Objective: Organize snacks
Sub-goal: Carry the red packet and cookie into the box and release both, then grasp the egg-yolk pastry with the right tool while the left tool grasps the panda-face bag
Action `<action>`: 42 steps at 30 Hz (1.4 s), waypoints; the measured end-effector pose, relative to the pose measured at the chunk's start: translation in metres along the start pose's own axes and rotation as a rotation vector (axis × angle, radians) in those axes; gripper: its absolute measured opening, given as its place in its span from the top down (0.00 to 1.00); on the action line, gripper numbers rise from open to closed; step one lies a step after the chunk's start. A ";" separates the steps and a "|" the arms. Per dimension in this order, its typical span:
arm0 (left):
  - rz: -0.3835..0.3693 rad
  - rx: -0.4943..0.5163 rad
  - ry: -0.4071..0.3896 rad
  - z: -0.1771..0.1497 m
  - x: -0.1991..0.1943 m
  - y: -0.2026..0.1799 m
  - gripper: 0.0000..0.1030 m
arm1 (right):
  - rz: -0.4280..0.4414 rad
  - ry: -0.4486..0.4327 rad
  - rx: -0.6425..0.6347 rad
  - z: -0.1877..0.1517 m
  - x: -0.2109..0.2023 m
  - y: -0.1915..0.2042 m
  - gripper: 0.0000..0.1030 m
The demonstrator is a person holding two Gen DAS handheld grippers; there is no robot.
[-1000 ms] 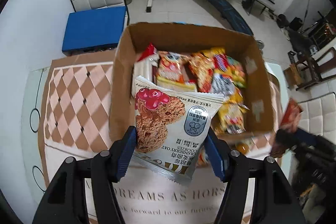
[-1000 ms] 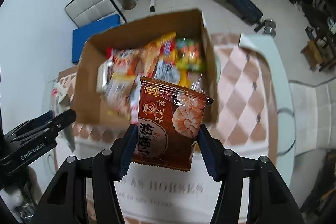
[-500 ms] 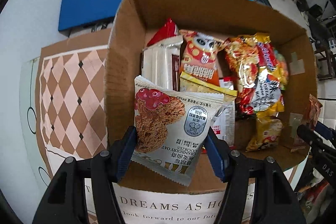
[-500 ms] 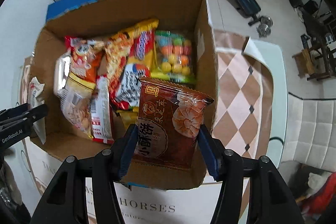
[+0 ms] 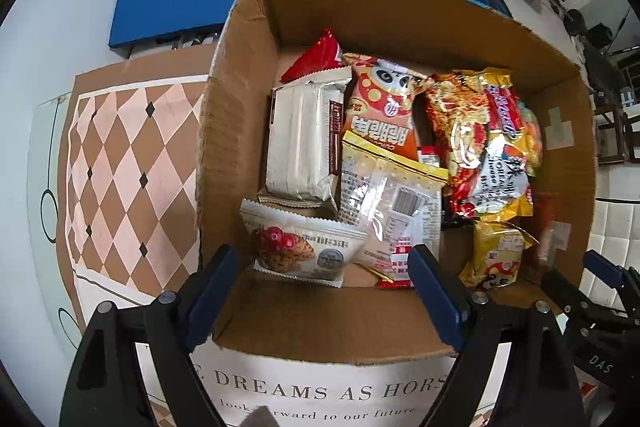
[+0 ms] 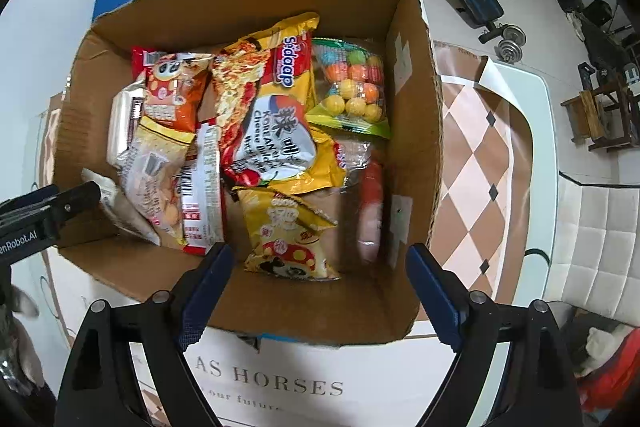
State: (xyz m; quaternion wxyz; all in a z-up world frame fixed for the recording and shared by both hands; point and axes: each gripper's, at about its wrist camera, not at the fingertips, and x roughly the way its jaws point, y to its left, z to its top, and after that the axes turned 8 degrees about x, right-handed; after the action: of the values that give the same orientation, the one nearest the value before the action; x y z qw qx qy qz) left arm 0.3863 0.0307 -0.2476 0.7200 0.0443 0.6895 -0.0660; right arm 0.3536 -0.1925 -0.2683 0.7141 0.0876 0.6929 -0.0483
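- Both claws are opening above the box (image 5: 240, 131): the left claw (image 5: 320, 291) drops the cookie packet (image 5: 304, 251) inside, clear of its pads.
- The right claw (image 6: 316, 287) gapes empty; a blurred reddish packet (image 6: 370, 211) lies by the box's right wall.
- Best lift both straight up, avoiding the cardboard rim.

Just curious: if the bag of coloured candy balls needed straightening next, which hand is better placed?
Right. Both grippers' jaws are opening, gripping nothing, but the right gripper hangs over the box side holding the candy bag; from the left gripper, noodle packets mostly hide it.

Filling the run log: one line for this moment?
left gripper: jaws opening, cookie packet dropped | right gripper: jaws opening, nothing held | cardboard box: packed with snacks
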 end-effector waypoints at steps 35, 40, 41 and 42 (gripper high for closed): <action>0.100 0.076 -0.480 -0.133 -0.128 -0.051 0.16 | 0.123 -0.351 0.117 -0.138 -0.130 -0.023 0.12; 0.117 0.149 -0.415 -0.138 -0.080 -0.064 0.16 | 0.148 -0.246 0.236 -0.133 -0.077 -0.061 0.12; 0.125 0.161 -0.405 -0.138 -0.071 -0.066 0.16 | 0.148 -0.221 0.259 -0.131 -0.060 -0.068 0.12; 0.134 0.188 -0.377 -0.138 -0.055 -0.071 0.16 | 0.143 -0.194 0.275 -0.129 -0.046 -0.074 0.12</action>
State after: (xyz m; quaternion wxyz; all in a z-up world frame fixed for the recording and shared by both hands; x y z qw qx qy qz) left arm 0.2366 -0.0160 -0.1971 0.8317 0.1435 0.5290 -0.0891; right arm 0.2116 -0.2424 -0.2297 0.7604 0.2285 0.5997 -0.0998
